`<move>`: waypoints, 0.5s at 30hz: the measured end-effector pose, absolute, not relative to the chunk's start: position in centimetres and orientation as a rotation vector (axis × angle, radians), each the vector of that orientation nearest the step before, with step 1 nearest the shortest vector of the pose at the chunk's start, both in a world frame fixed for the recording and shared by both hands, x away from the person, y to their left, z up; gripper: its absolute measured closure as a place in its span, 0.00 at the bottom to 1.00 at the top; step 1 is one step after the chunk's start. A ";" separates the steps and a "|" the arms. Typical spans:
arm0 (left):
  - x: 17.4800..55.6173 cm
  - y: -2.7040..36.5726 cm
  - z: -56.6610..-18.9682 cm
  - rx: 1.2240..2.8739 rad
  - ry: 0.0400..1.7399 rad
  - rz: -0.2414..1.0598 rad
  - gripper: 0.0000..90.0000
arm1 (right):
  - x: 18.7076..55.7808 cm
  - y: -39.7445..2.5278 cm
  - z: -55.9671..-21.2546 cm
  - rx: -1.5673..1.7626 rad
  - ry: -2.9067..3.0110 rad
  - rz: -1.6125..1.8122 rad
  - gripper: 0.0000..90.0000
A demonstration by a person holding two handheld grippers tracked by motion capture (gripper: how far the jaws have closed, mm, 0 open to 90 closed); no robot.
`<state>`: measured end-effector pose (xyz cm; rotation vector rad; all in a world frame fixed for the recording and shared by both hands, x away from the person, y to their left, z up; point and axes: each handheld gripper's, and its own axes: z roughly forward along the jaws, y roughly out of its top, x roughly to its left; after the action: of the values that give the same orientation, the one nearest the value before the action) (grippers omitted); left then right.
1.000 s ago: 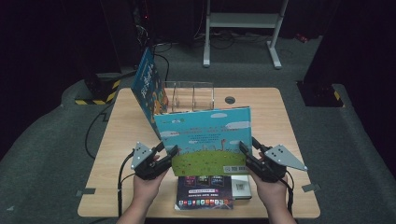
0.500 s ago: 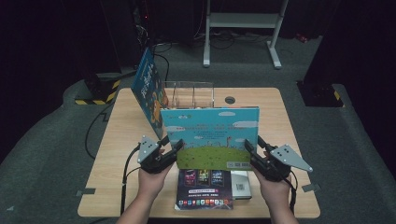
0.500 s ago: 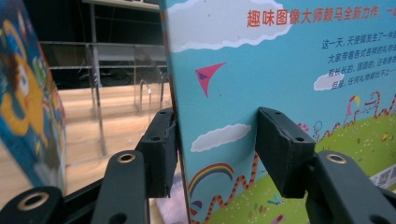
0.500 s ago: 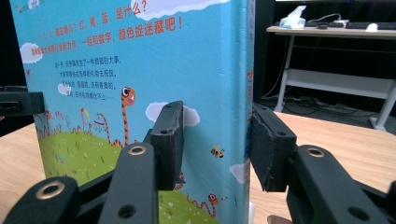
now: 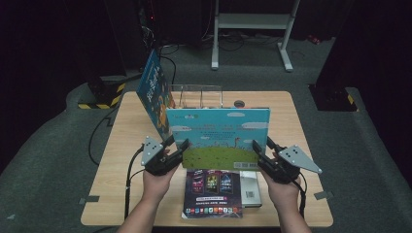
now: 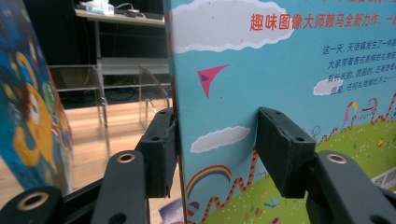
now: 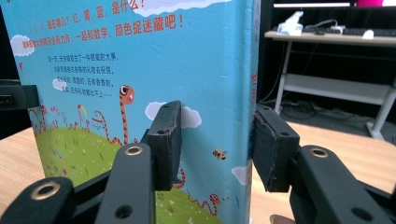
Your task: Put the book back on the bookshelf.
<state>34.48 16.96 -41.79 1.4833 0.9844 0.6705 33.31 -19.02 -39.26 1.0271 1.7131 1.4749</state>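
A large light-blue picture book (image 5: 218, 136) with clouds and a green hill on its cover stands upright above the wooden table (image 5: 121, 184). My left gripper (image 5: 178, 141) is shut on its lower left edge, one jaw behind the cover and one in front. In the left gripper view the book (image 6: 280, 70) sits between that gripper's (image 6: 217, 135) pads. My right gripper (image 5: 262, 142) is shut on the lower right edge, at the spine. The right gripper view has the book (image 7: 140, 70) and its spine between that gripper's (image 7: 215, 135) jaws.
A second blue picture book (image 5: 154, 92) leans against a clear acrylic rack (image 5: 201, 94) at the table's far side. A dark-covered book (image 5: 214, 191) lies flat near the front edge on a white one (image 5: 250, 187). A small round fitting (image 5: 238, 103) sits beside the rack.
Both grippers have carried the picture book a little farther from the person and turned it level and more upright. The flat stack below it shows more.
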 end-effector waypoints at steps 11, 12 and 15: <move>35.1 17.7 -43.1 1.502 1.002 0.654 0.55 | 34.0 -18.2 -40.2 1.016 1.721 1.464 0.62; 35.0 17.6 -43.2 1.500 0.995 0.658 0.55 | 34.0 -18.2 -40.4 1.019 1.723 1.461 0.62; 34.4 17.5 -43.1 1.509 0.977 0.669 0.55 | 33.6 -18.4 -40.7 1.039 1.719 1.475 0.60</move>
<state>34.40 17.51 -43.08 1.5089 0.9770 0.6693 33.56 -18.37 -40.67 1.0395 1.7195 1.4746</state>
